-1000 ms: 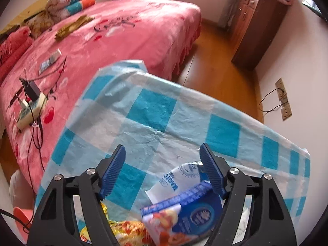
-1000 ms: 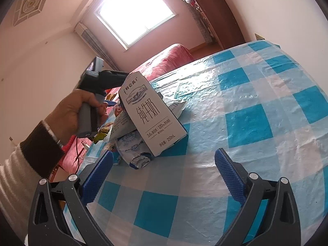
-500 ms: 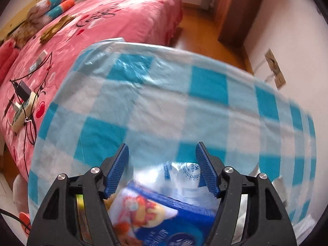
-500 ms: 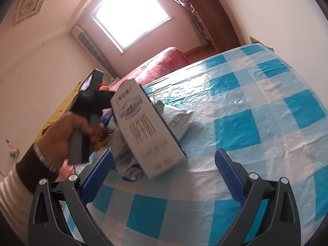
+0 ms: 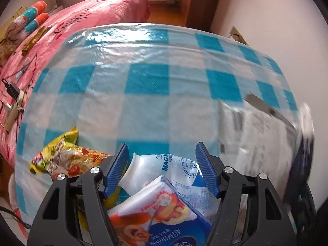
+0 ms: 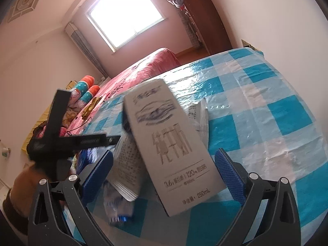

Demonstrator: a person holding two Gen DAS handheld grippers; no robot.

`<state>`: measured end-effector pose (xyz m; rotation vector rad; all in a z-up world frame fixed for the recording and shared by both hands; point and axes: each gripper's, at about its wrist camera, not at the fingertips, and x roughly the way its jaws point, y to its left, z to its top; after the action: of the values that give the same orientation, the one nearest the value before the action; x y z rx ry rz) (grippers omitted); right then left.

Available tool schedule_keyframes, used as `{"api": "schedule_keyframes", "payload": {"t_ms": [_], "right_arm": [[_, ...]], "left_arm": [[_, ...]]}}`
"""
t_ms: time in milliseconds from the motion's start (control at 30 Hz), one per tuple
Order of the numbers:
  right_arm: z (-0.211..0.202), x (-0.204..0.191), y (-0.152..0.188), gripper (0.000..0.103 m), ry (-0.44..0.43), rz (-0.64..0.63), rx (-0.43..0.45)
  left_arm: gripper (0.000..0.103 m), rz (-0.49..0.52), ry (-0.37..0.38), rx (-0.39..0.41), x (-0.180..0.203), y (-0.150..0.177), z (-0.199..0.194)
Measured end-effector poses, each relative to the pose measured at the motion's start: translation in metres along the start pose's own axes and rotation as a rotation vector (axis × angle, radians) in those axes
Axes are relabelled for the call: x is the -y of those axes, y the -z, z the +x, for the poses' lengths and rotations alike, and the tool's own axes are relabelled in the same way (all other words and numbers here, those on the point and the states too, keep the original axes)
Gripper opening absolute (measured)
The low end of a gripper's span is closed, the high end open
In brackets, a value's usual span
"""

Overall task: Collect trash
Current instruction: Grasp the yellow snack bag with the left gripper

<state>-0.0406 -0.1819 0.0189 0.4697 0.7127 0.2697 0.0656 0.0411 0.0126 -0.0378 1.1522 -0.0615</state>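
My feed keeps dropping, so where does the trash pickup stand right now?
Nothing looks collected yet; no bin or bag is in view. In hand: the left gripper is open around the white plastic bottle, with a blue tissue pack below it; the right gripper is open at the grey milk carton. Left: those items, the yellow snack wrapper and the printed paper, all on the checkered tablecloth.

Daylight from the blown-out window (image 6: 125, 14) glares off the tablecloth (image 5: 143, 47); the carton (image 6: 174, 143) is motion-blurred, edges fisheye-bent.
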Motion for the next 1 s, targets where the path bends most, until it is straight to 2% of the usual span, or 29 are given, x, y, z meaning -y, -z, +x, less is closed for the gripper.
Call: {"api": "schedule_keyframes", "payload": {"t_ms": [133, 233, 400, 467, 533, 567, 733, 1000], "right_arm": [[0.001, 0.003, 0.000, 0.098, -0.006, 0.016, -0.009], [0.001, 0.005, 0.000, 0.098, -0.015, 0.027, -0.010], [0.002, 0.005, -0.001, 0.098, -0.022, 0.026, -0.012], [0.001, 0.006, -0.001, 0.098, -0.024, 0.033, -0.008], [0.000, 0.009, -0.001, 0.098, -0.028, 0.044, -0.002], [0.000, 0.010, -0.002, 0.098, -0.025, 0.046, 0.001], [-0.003, 0.012, -0.002, 0.098, -0.019, 0.061, 0.012], [-0.009, 0.015, -0.004, 0.098, -0.009, 0.065, 0.045]], "left_arm": [[0.069, 0.010, 0.051, -0.005, 0.004, 0.020, -0.010], [0.068, 0.013, 0.075, 0.025, 0.005, 0.031, -0.024], [0.069, 0.007, 0.056, 0.121, -0.014, 0.041, -0.062], [0.071, -0.013, 0.018, 0.157, -0.029, 0.043, -0.077], [0.078, -0.045, -0.005, 0.188, -0.047, 0.044, -0.087], [0.078, -0.067, -0.014, 0.199, -0.058, 0.044, -0.091], [0.078, -0.142, -0.020, 0.176, -0.085, 0.046, -0.086], [0.078, -0.248, 0.015, 0.125, -0.090, 0.042, -0.054]]}}
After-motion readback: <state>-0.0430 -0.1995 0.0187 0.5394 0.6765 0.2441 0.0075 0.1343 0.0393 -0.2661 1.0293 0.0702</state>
